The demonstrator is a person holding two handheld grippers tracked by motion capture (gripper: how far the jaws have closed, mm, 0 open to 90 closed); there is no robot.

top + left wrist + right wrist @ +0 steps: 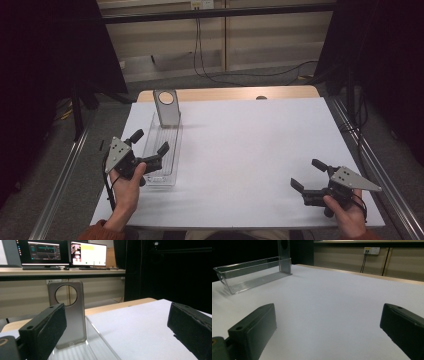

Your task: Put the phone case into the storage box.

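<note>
Judging from how things lie, I see the work barely begun: the grey phone case (167, 107) stands upright at the far end of the clear tray (150, 176) on the bench's (260, 145) left side, ungrasped. My left gripper (150, 148) hovers over the tray's near end, wide open and empty. My right gripper (306, 176), near right, also gapes empty.

Left gripper (150, 147): held in the person's left hand (127, 182), at the left side of the high view, jaws spread wide apart, pointing forward and to the right, nothing between them. Forearm enters from the bottom edge.
Right gripper (309, 175): held in the right hand (345, 210), low at the right, jaws likewise wide apart, pointing leftward, nothing held.
</note>
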